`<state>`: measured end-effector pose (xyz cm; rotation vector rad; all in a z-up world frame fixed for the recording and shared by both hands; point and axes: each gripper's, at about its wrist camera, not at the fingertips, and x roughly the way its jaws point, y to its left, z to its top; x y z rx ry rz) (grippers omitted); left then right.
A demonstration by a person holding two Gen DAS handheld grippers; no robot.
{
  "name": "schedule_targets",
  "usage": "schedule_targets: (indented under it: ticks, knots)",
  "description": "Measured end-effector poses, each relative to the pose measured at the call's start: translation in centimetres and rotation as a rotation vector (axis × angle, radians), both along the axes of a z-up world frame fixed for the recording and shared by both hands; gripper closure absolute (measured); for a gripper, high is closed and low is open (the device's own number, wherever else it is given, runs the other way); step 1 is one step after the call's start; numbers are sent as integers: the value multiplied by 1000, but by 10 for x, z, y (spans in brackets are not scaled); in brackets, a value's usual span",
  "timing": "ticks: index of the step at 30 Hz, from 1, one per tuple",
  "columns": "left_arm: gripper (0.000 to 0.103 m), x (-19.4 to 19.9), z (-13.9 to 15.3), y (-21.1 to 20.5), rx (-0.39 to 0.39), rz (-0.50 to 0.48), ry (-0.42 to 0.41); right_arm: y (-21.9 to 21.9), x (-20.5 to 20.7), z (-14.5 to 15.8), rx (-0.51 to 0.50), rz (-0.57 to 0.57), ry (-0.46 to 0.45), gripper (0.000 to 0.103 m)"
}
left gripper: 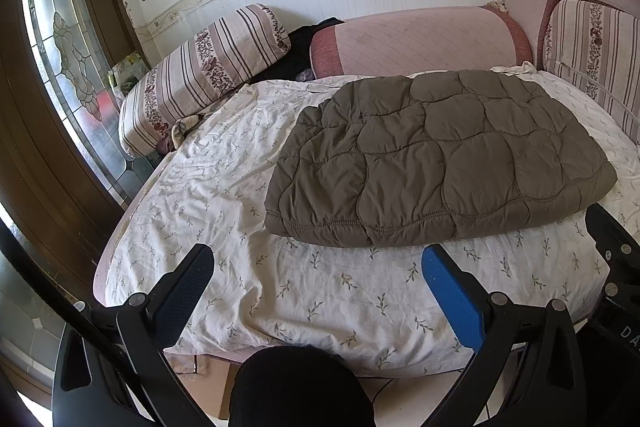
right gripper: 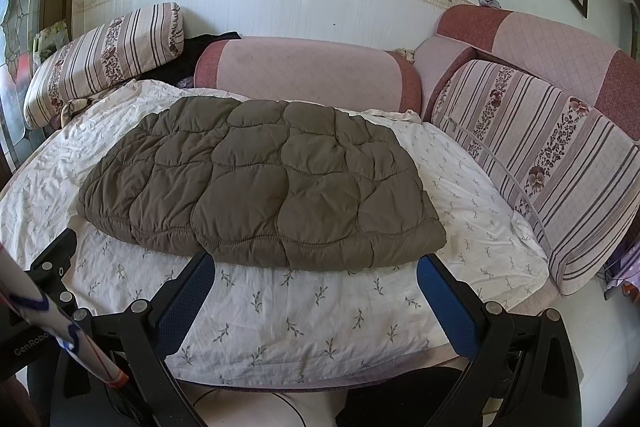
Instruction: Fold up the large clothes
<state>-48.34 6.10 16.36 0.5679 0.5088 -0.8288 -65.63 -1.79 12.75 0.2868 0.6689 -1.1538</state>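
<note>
A brown quilted padded garment (left gripper: 436, 155) lies folded into a broad flat rectangle on a white leaf-print sheet (left gripper: 224, 227). In the right wrist view the same garment (right gripper: 260, 183) fills the middle of the sheet (right gripper: 304, 315). My left gripper (left gripper: 318, 263) is open, held back from the garment's near edge over bare sheet. My right gripper (right gripper: 316, 269) is also open, its fingertips just short of the garment's near hem. Neither holds anything.
Pink sofa cushions (right gripper: 308, 71) line the back and right. A striped floral bolster (left gripper: 204, 71) lies at the left and a striped cushion (right gripper: 560, 171) at the right. A stained-glass door (left gripper: 60, 39) stands far left. The right gripper's body (left gripper: 616, 251) shows at the right edge.
</note>
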Motion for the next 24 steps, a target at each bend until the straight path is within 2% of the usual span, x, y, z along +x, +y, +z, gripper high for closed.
schedule_targets:
  ticks: [17, 24]
  knots:
    - [0, 0, 0, -1, 3, 1, 3, 0, 0, -4, 5, 0, 3, 0]
    - [0, 7, -13, -7, 36, -11, 24, -12, 1, -17, 32, -3, 18, 0]
